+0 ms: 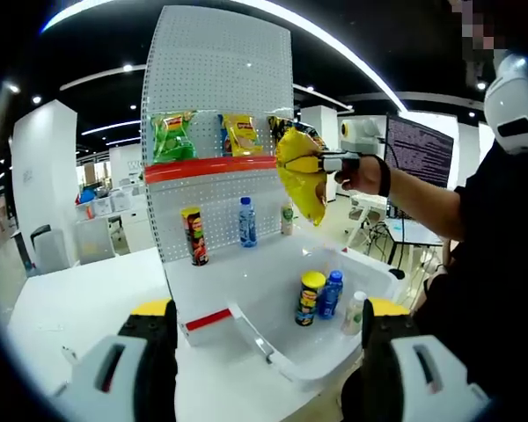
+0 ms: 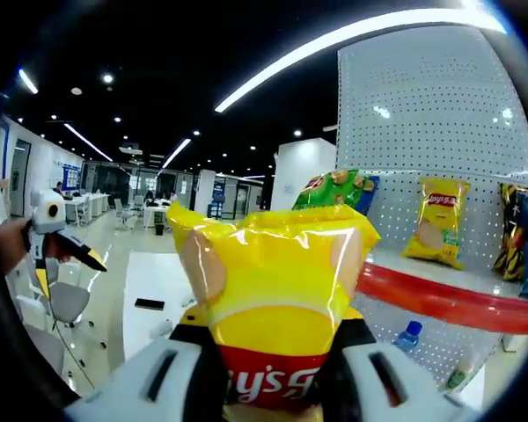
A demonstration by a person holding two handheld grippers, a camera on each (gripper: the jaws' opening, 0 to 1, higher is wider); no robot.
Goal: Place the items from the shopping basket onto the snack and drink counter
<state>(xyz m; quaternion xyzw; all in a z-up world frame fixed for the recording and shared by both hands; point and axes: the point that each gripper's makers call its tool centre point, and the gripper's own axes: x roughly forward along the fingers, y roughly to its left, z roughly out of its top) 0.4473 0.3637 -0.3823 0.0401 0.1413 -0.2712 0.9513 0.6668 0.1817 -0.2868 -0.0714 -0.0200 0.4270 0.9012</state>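
My right gripper [image 2: 273, 356] is shut on a yellow Lay's chip bag [image 2: 268, 281], held up in front of the white pegboard counter [image 2: 431, 97]. In the left gripper view the same bag [image 1: 301, 176] hangs from the right gripper [image 1: 324, 163] at the right end of the red-edged upper shelf [image 1: 211, 168]. My left gripper [image 1: 268, 334] stands open over the white shopping basket [image 1: 273, 347]. Inside the basket stand a yellow-lidded chip can [image 1: 310, 297], a blue bottle [image 1: 331, 293] and a small white bottle [image 1: 355, 312].
On the upper shelf stand a green chip bag [image 1: 172, 134], a yellow bag [image 1: 240, 134] and a dark bag [image 2: 521, 237]. Below stand a chip can [image 1: 194, 236], a water bottle [image 1: 246, 221] and a green bottle [image 1: 287, 217]. The person's arm [image 1: 422, 193] reaches in from the right.
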